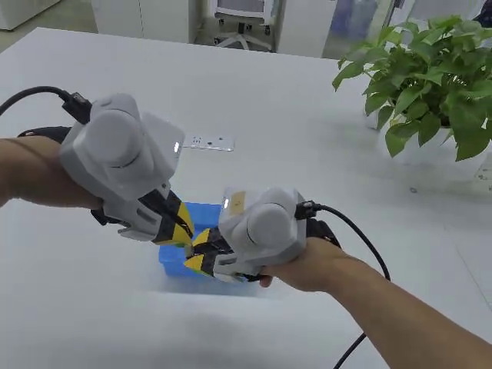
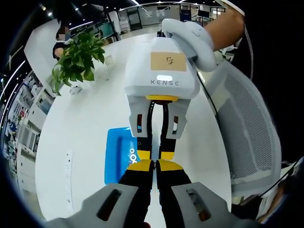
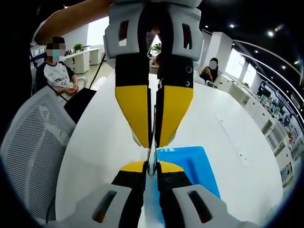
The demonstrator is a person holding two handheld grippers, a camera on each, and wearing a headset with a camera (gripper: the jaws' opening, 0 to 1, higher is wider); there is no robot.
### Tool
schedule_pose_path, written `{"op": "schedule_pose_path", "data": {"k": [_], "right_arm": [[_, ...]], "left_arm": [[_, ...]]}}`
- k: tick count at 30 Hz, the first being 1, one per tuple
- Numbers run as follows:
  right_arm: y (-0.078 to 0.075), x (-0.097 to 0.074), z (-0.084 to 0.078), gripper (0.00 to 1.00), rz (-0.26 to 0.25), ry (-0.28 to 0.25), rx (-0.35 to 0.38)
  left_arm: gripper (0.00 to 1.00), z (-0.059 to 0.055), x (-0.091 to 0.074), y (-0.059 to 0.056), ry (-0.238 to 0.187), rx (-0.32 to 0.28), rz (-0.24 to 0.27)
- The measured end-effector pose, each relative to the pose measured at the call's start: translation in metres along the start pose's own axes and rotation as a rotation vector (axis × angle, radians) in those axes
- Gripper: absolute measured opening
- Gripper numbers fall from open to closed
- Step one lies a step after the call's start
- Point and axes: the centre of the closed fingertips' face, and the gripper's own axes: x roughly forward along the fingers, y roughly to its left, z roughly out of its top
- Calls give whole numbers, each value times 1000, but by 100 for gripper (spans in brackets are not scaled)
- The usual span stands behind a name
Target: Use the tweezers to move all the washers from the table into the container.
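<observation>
My two grippers meet tip to tip just above a blue container on the white table. The left gripper comes in from the left and the right gripper from the right. In the right gripper view, thin metal tweezers run between the left gripper's yellow pads down into my right gripper, whose jaws are shut on them. In the left gripper view, the left gripper is shut, touching the right gripper. Small pale rings lie in the container.
A potted plant stands at the back right of the table. A small white strip lies beyond the grippers. A grey mesh chair is beside the table. People sit in the background behind the chair.
</observation>
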Motion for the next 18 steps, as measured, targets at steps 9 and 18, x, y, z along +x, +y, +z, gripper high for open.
{"op": "schedule_pose_path", "data": {"k": [9,18], "right_arm": [[-16,-2,-4,11,-17,3,5],[-27,0,-13,11,-18,11,10]], "left_arm": [[6,3,3,14,-15,8,7],[6,2,12,25,-19,14,8]]}}
